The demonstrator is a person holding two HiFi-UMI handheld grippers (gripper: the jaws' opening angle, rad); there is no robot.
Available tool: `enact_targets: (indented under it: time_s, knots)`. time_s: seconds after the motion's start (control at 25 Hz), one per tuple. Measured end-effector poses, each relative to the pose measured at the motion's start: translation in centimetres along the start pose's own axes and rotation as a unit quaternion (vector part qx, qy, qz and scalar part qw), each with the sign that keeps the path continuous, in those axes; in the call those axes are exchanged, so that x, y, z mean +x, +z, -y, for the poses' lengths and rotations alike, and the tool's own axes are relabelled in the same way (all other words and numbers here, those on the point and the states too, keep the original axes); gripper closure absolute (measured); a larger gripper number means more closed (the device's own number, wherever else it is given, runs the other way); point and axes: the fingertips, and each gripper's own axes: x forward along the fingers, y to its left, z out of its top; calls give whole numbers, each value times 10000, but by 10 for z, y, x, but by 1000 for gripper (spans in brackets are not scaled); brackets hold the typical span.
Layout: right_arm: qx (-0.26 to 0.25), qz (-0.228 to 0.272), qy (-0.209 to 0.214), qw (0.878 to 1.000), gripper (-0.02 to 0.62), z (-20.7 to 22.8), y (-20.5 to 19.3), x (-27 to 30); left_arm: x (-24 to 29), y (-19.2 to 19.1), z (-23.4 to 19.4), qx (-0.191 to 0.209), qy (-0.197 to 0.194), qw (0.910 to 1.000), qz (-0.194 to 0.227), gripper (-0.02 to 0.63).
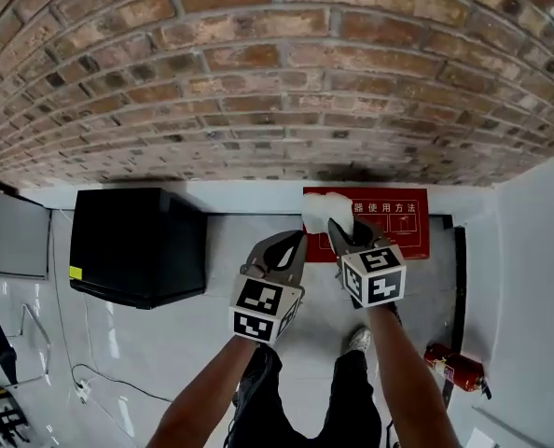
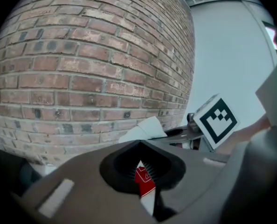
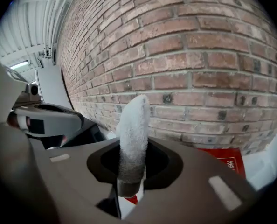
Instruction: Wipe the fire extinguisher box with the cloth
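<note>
Risk: the right claw (image 1: 340, 233) grips only the lower end of the white cloth (image 1: 325, 211), so drag across the red fire extinguisher box (image 1: 394, 224) could pull it free. The cloth stands ahead of that claw, at the box's upper left corner. The left claw (image 1: 291, 248), narrow and empty, hangs just left of the box.

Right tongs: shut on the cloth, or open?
Shut on it. In the right gripper view the right tongs pinch the lower end of the white cloth; the rest stands up past them.
</note>
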Motion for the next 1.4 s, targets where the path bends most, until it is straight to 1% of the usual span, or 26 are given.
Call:
enact_targets:
  time_s: [0.12, 0.28, 0.44, 0.56, 0.72, 0.92, 1.2, 1.4]
  knots:
    - [13, -115, 61, 9999, 489, 2, -12, 38, 13, -24, -9, -54, 119, 9998, -171, 606]
    - [323, -282, 53, 9991, 491, 8, -25, 80, 30, -51, -32, -199, 236, 9988, -380, 606]
    - [500, -572, -110, 9971, 492, 16, -40, 103, 43, -67, -47, -284, 206, 9979, -538, 606]
    - [397, -814, -264, 9955, 497, 21, -44, 110, 51, -76, -51, -302, 148, 9974, -637, 606]
    - [186, -933, -439, 9945, 500, 31, -49, 108, 57, -84, -49, -374, 80, 9966, -736, 606]
    - [136, -986, -598, 9932, 500, 59, -52, 97, 66, -89, -36, -381, 30, 9961, -800, 606]
    - [199, -1052, -1000, 9892, 500, 142, -67, 52, 94, -85, 6, -396, -86, 9958, -821, 606]
    - [337, -1075, -1248, 9858, 500, 202, -78, 20, 121, -79, 41, -385, -167, 9958, -808, 606]
